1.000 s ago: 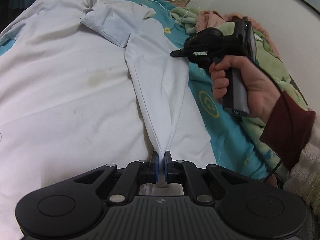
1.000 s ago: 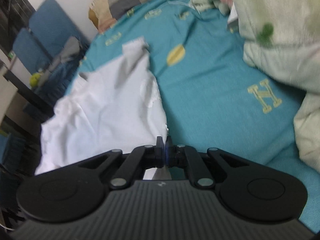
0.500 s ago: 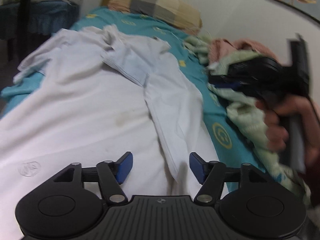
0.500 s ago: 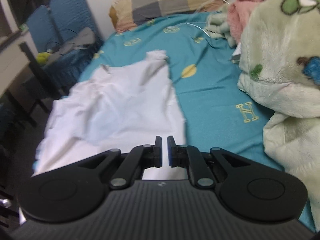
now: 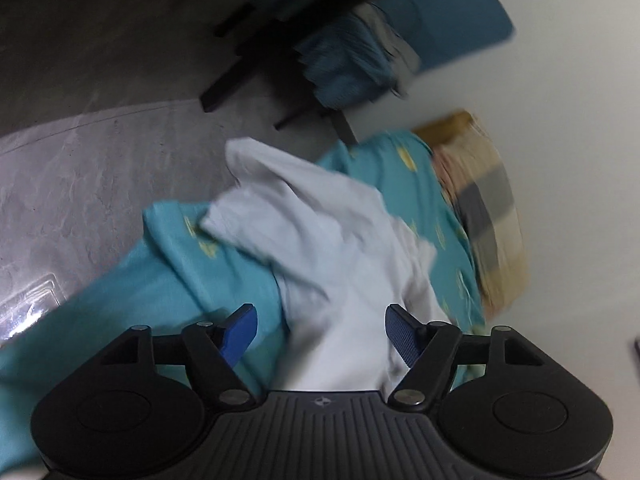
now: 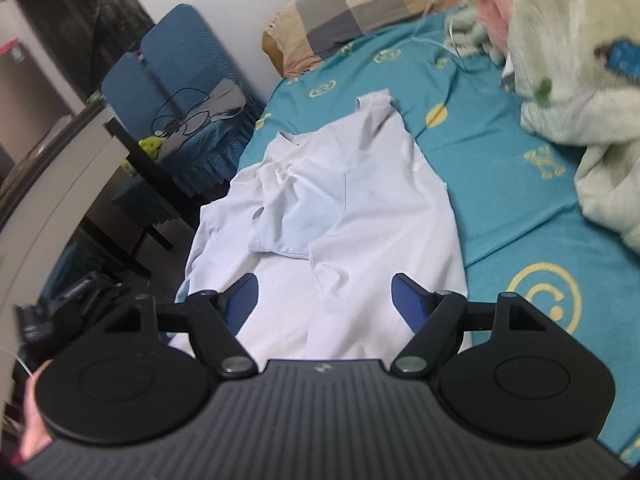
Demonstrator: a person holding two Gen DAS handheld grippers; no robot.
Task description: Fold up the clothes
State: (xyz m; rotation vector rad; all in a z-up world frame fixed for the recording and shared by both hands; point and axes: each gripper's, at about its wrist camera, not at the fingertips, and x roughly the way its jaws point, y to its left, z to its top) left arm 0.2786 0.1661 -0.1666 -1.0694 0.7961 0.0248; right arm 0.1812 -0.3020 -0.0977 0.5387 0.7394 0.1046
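A white T-shirt (image 6: 352, 208) lies on the teal bed sheet (image 6: 500, 184), its right side and sleeve folded in over the body. It also shows in the blurred, tilted left wrist view (image 5: 332, 248), with one sleeve hanging toward the bed's edge. My right gripper (image 6: 324, 300) is open and empty above the shirt's lower part. My left gripper (image 5: 320, 332) is open and empty over the shirt's left side; it also shows at the right wrist view's lower left (image 6: 68, 304), dark and blurred.
A checked pillow (image 6: 360, 4) lies at the head of the bed. A fluffy green and pink blanket pile (image 6: 572, 60) fills the bed's right side. Blue chairs (image 6: 176, 64) and a dark table (image 6: 132, 152) stand left of the bed, above grey floor (image 5: 80, 140).
Both grippers have let go of the shirt and opened. The folded side now lies flat on the shirt. My left gripper has swung left toward the bed's edge; my right has pulled back.
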